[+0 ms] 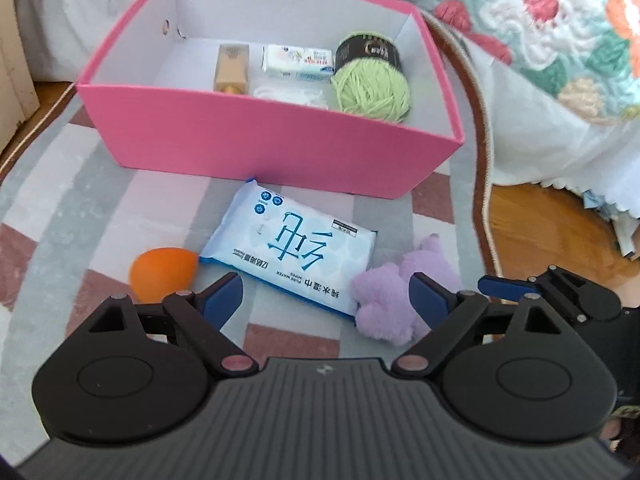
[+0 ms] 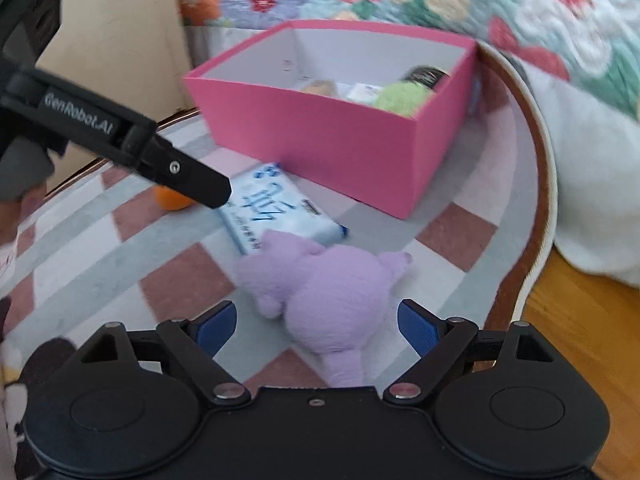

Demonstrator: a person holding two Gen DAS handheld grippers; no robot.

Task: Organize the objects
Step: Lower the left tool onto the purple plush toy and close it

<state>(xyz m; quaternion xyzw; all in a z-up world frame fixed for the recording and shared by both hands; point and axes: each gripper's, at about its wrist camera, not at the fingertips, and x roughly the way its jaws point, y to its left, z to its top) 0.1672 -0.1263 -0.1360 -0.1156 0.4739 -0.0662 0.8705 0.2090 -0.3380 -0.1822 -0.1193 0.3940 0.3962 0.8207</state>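
Observation:
A pink box (image 1: 256, 136) (image 2: 320, 136) stands on the rug and holds green yarn (image 1: 372, 88), a small tissue pack (image 1: 298, 62), a tan bottle (image 1: 231, 68) and a white item. In front of it lie a blue wipes pack (image 1: 288, 248) (image 2: 276, 212), an orange sponge (image 1: 162, 274) (image 2: 172, 199) and a purple plush toy (image 1: 396, 300) (image 2: 332, 300). My left gripper (image 1: 326, 298) is open just short of the wipes pack. My right gripper (image 2: 316, 326) is open with the plush toy between its fingers, apart from both pads.
A checked rug (image 1: 80, 184) with a brown rim covers the floor. A floral quilt (image 1: 540, 20) hangs behind and to the right. Wooden floor (image 1: 540, 236) shows at right. The left gripper's finger (image 2: 188, 176) crosses the right wrist view.

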